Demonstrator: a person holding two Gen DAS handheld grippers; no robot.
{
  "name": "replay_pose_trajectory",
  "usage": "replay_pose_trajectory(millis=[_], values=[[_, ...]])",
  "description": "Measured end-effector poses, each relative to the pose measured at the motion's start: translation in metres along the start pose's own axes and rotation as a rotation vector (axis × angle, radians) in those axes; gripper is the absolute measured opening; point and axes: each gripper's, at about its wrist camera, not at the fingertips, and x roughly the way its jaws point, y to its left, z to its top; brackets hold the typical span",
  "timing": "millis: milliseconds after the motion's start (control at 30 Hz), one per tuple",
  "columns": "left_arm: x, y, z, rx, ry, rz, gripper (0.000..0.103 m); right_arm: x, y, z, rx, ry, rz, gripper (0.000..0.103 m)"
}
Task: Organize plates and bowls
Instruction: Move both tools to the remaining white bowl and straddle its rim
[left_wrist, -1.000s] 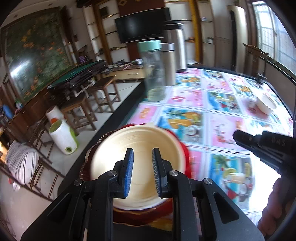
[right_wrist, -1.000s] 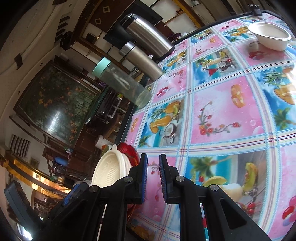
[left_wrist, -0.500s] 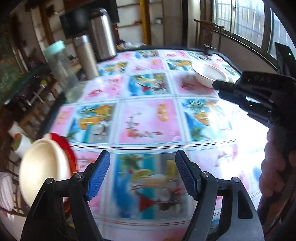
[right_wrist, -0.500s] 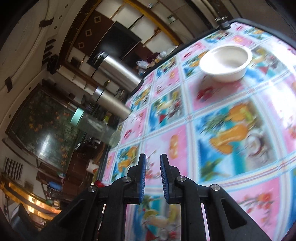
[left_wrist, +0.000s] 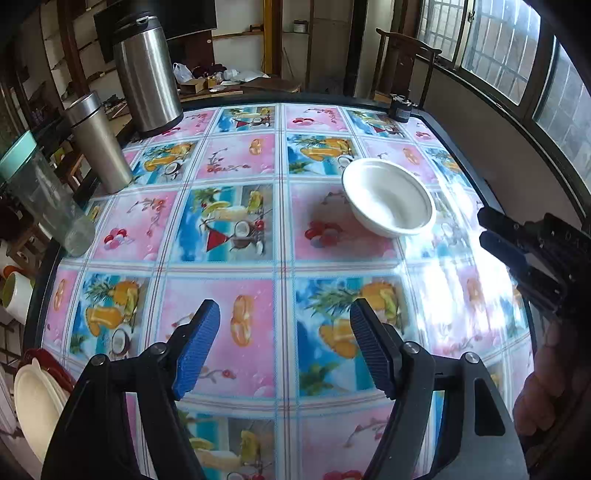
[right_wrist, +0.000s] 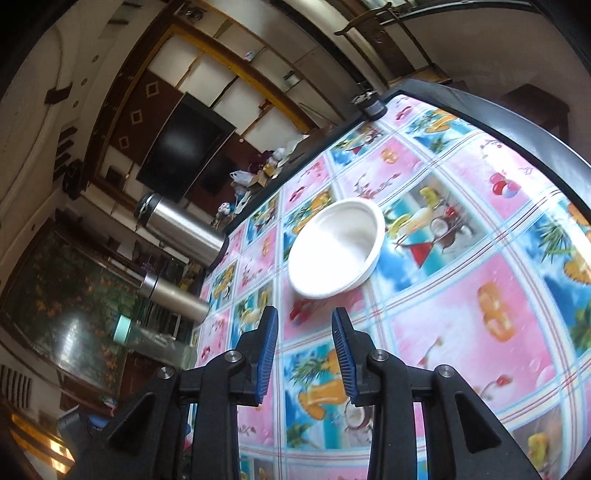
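Note:
A white bowl (left_wrist: 388, 197) stands upright on the fruit-print tablecloth (left_wrist: 236, 229), toward the far right. It also shows in the right wrist view (right_wrist: 336, 248). A cream plate (left_wrist: 35, 406) lies on a red plate (left_wrist: 44, 360) at the near-left table edge. My left gripper (left_wrist: 284, 343) is open wide and empty above the near middle of the table. My right gripper (right_wrist: 303, 349) is partly open and empty, a short way in front of the bowl; it also shows in the left wrist view (left_wrist: 491, 232), to the right of the bowl.
A large steel thermos (left_wrist: 146, 70), a smaller steel flask (left_wrist: 98, 144) and a clear bottle with a teal lid (left_wrist: 44, 199) stand along the far-left table edge. A small dark object (left_wrist: 400, 110) sits at the far right corner. Windows line the right wall.
My left gripper opened, let go of the cream plate and swung right, away from the plate stack. My right gripper moved toward the white bowl and opened partly.

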Motion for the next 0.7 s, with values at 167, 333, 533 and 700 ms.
replay_pose_trajectory(millis=[167, 333, 533, 700], values=[[0.014, -0.020, 0.038, -0.015, -0.002, -0.010, 0.073, 0.008, -0.015, 0.027, 0.071, 0.003, -0.005, 0.034], [0.035, -0.030, 0.059, -0.054, 0.014, -0.025, 0.073, 0.020, -0.022, 0.047, 0.129, -0.001, -0.018, 0.035], [0.063, -0.032, 0.066, -0.116, 0.046, -0.085, 0.073, 0.035, -0.030, 0.065, 0.137, 0.000, -0.052, 0.035], [0.075, -0.026, 0.069, -0.183, 0.028, -0.120, 0.073, 0.049, -0.045, 0.072, 0.136, 0.011, -0.074, 0.039]])
